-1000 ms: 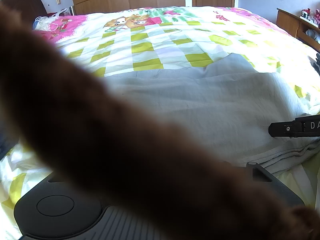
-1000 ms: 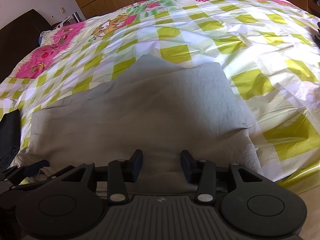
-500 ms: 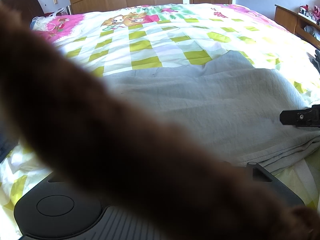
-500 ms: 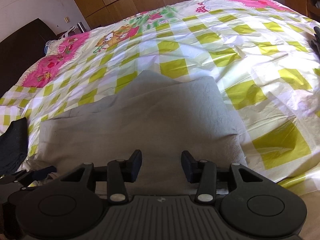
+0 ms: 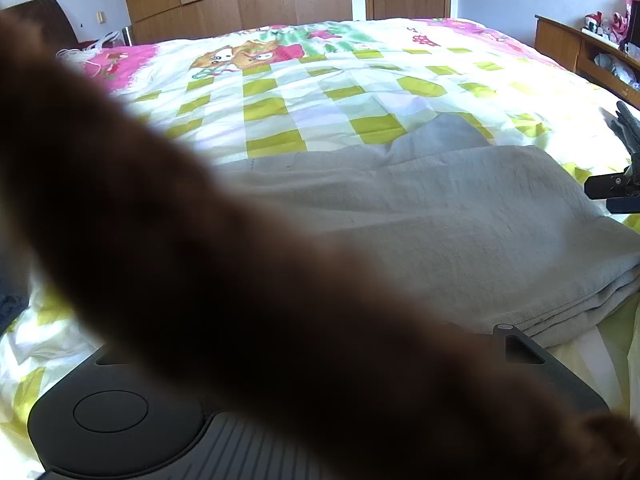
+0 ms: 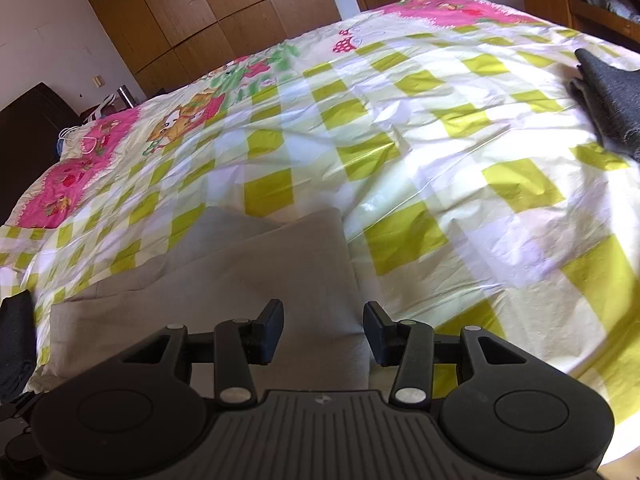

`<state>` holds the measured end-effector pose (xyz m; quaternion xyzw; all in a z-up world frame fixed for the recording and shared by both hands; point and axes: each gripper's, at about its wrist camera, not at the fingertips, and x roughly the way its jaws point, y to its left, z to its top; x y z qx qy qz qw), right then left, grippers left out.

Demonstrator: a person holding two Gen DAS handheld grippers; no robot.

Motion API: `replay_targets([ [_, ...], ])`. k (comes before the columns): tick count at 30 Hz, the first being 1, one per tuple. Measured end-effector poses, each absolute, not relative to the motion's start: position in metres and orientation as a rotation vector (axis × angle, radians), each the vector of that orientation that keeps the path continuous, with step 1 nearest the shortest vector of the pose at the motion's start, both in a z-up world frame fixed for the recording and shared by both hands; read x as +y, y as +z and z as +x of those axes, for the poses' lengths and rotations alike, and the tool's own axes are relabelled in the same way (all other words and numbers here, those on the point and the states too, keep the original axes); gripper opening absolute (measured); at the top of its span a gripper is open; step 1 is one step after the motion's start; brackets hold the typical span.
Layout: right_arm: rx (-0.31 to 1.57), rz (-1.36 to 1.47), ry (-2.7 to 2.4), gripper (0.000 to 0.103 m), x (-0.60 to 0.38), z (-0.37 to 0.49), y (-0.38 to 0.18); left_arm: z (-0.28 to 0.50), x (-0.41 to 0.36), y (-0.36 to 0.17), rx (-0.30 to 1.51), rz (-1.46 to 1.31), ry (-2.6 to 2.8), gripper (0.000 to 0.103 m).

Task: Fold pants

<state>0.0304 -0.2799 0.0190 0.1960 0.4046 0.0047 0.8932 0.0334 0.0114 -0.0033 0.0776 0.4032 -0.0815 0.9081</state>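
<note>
The right gripper hovered with jaws released over the folded grey pants, apparently done; the left gripper's jaws were hidden behind a brown sleeve.

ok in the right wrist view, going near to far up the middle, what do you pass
right gripper, open → folded grey pants → checked bed cover → wooden wardrobe behind the bed

Brown blur blocks left view; bedspread open.
</note>
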Motion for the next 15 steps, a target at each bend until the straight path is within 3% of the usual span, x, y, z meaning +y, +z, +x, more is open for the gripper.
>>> replay_targets([
  [15,0.948,0.469,0.126,0.060,-0.284,0.038,0.000,0.033,0.023,0.013,0.741,0.079,-0.185,0.075],
])
